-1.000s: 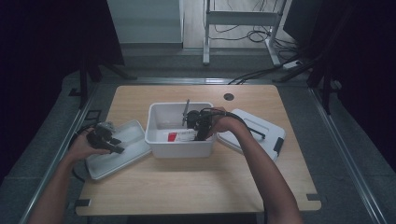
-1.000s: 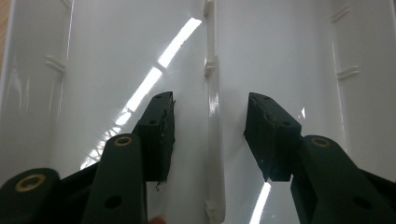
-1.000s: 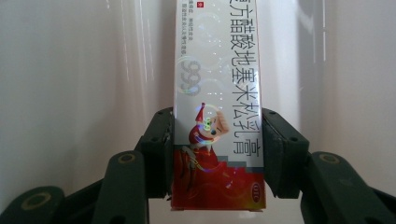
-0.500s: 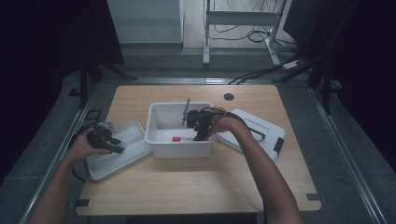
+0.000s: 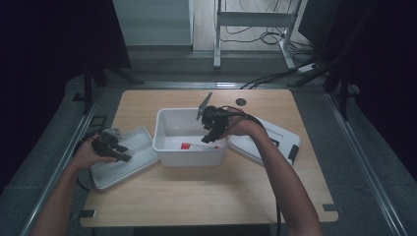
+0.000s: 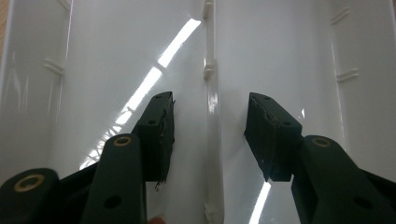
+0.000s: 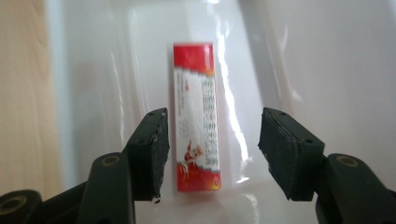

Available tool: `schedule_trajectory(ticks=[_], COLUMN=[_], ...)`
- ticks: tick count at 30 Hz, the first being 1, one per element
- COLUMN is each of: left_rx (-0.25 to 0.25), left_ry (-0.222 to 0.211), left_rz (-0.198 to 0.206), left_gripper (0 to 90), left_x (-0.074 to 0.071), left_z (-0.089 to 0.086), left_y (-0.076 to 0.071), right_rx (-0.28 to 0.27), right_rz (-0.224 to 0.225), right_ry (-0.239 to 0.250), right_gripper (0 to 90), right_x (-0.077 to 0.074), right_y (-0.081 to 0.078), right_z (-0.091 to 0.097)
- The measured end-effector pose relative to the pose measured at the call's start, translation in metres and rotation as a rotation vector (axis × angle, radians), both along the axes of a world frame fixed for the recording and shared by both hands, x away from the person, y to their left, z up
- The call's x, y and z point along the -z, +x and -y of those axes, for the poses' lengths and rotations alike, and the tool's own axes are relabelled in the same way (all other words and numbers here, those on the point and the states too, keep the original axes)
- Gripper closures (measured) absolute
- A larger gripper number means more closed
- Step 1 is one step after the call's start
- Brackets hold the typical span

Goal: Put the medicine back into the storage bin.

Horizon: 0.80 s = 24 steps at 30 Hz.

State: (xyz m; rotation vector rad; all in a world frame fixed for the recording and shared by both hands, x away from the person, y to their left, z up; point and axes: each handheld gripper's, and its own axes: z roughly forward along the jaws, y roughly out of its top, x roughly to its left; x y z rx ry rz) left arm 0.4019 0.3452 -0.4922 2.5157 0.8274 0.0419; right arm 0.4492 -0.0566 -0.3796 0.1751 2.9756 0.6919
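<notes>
On the wooden table (image 5: 206,196), a white bin (image 5: 169,147) is seen in the high view near the middle, a little toward the far edge, with a white lid (image 5: 130,160) lying just beside its left wall and a second white lid (image 5: 275,140) against its right wall. From that height only a red and white strip shows on the bin floor by the near wall. The right gripper view resolves it as a flat red and white packet (image 7: 196,116) with printed lettering, lying on the bin's glossy bottom.

The right gripper (image 5: 212,129) is held above the bin's right half, pointing down into it. In its own view the jaws are spread, having just been opening, and the packet is framed in the gap between them without being touched by the pads (image 7: 152,149); it lies free below them.

The left gripper (image 5: 112,146) is held over the left lid, near the table's left edge. The high view leaves its jaw state unclear; the left gripper view shows the jaws apart, nothing between them, with a raised rib (image 6: 211,116) of the lid's inner face running beneath the gap.
</notes>
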Motion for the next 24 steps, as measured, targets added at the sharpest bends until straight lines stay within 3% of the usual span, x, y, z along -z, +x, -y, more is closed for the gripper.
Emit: schedule_trajectory(ticks=[2, 6, 14, 24], left_rx=[-0.002, -0.005, -0.007, -0.009], left_ry=[-0.005, -0.004, -0.006, -0.009], left_rz=[0.002, 0.005, 0.011, 0.027], left_gripper=[52.3, 52.2, 52.0, 51.5], left_x=[-0.002, -0.004, -0.009, -0.016], left_z=[-0.001, -0.001, -0.001, -0.003], left_y=[0.0, 0.0, -0.002, -0.002], right_rx=[0.016, 0.032, 0.059, 0.092], right_rz=[0.013, 0.036, 0.042, 0.072], right_ry=[0.089, 0.153, 0.2, 0.307], right_gripper=[43.4, 43.5, 43.3, 42.9], right_x=[-0.012, -0.022, -0.029, -0.033], right_y=[-0.005, -0.014, -0.027, -0.053], right_z=[0.008, 0.018, 0.037, 0.081])
